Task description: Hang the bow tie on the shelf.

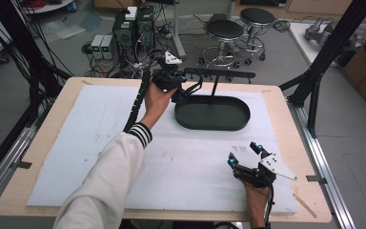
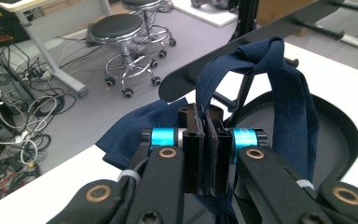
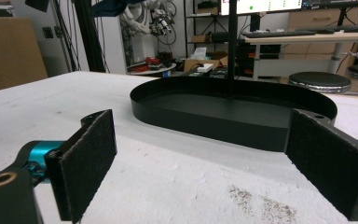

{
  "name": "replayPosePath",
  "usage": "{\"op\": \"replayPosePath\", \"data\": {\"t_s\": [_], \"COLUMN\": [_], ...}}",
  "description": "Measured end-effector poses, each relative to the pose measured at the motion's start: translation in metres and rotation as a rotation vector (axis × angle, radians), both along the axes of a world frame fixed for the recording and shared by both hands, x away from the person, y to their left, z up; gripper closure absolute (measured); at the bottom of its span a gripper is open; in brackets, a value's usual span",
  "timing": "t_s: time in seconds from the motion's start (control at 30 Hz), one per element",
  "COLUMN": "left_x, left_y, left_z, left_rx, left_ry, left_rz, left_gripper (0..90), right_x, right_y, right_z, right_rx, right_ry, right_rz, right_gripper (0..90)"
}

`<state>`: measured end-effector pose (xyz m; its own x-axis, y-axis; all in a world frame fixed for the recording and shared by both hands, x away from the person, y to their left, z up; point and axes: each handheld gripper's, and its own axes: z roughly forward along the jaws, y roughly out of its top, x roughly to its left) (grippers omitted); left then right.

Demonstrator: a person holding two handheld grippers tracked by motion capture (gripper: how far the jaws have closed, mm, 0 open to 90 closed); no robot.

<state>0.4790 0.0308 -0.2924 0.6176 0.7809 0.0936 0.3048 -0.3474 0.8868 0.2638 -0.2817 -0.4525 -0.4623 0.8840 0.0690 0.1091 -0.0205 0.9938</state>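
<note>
- The step in hand looks like hanging: the left tongs [image 2: 204, 140] are clamped on a fold of the dark navy blue cloth [image 2: 286, 88], which is draped over the flat black metal crossbar [image 2: 242, 49] of a small rack just beyond the jaw tips.
- Part of the cloth hangs down behind the left tongs on their near side, another band drops past their right-hand side toward the black oval metal tray [image 1: 212, 113] that forms the rack's base.
- In the high view the left tongs [image 1: 170, 81] are at the far edge of the white foam-covered counter [image 1: 100, 143], beside the tray's end.
- The right tongs [image 3: 200, 158] stand wide apart with nothing between the pads, low over the counter, facing the tray's long side from well apart; in the high view they [image 1: 242, 155] sit near the front edge.
- Next move, as I judge it: settle the cloth so it balances over the bar, then part the left jaws and draw back without dragging the fabric off. The right tongs could steady the loose end.
- No brand, label or writing can be read; the monitor far behind is too small to make out.
</note>
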Motion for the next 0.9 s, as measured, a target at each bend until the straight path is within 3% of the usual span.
{"op": "replayPosePath", "data": {"t_s": [0.53, 0.57, 0.9], "left_x": [0.013, 0.013, 0.013], "left_y": [-0.009, -0.011, -0.016], "left_z": [-0.011, -0.014, -0.022], "left_rx": [-0.007, 0.011, 0.046], "left_ry": [0.016, 0.018, 0.023], "left_rz": [0.058, 0.056, 0.044], "left_gripper": [86.6, 86.6, 86.0], "right_x": [0.0, 0.0, 0.0], "right_y": [-0.001, -0.001, -0.001], "right_z": [0.0, 0.0, 0.0], "right_rx": [0.006, 0.008, 0.011], "right_ry": [0.004, 0.003, 0.003], "right_rz": [0.003, 0.003, 0.004], "right_gripper": [8.2, 8.2, 8.1]}}
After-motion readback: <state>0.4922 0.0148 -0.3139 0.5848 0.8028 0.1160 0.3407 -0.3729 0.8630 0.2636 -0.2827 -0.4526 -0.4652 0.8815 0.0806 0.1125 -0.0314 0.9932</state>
